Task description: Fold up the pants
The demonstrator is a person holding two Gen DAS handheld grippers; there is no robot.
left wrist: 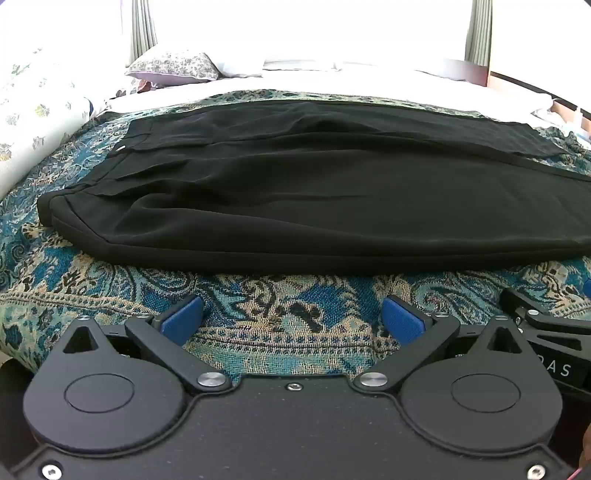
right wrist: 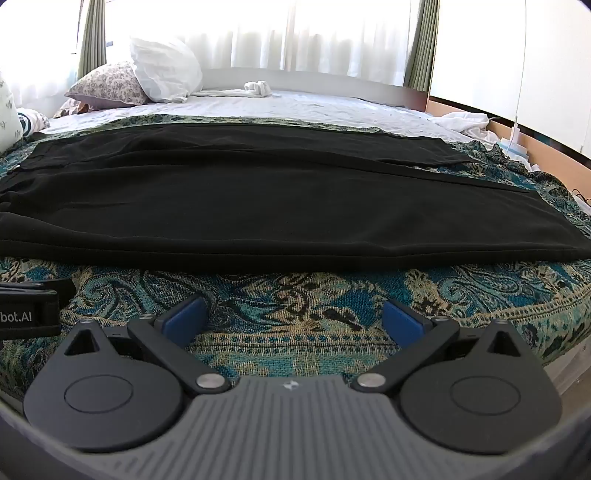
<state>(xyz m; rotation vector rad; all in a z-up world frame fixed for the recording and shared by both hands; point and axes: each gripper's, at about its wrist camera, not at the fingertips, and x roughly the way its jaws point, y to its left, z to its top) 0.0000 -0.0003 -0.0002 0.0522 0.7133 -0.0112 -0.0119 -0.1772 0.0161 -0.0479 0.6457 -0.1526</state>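
The black pants (left wrist: 314, 206) lie spread flat across the bed, on a blue and tan paisley bedspread (left wrist: 280, 302). They run lengthwise from side to side, the waistband end toward the left in the left wrist view and the leg hems toward the right in the right wrist view. One leg lies nearer the cameras, the other behind it, and a narrow wedge of bedspread shows between them near the hems.

The left hand-held gripper (left wrist: 293, 319) hangs above the bedspread just short of the pants' near edge, its blue pads (left wrist: 183, 319) spread wide with nothing between them. The right hand-held gripper (right wrist: 295, 319) sits the same way, jaws wide and empty, the near hem of the pants ahead of it and apart from its fingertips. Each tool shows at the edge of the other's view, so the two are side by side.

Beyond the pants lie a white sheet (right wrist: 295, 107), a patterned pillow (right wrist: 107, 85), a white pillow (right wrist: 164, 70) and bright curtains (right wrist: 258, 33).
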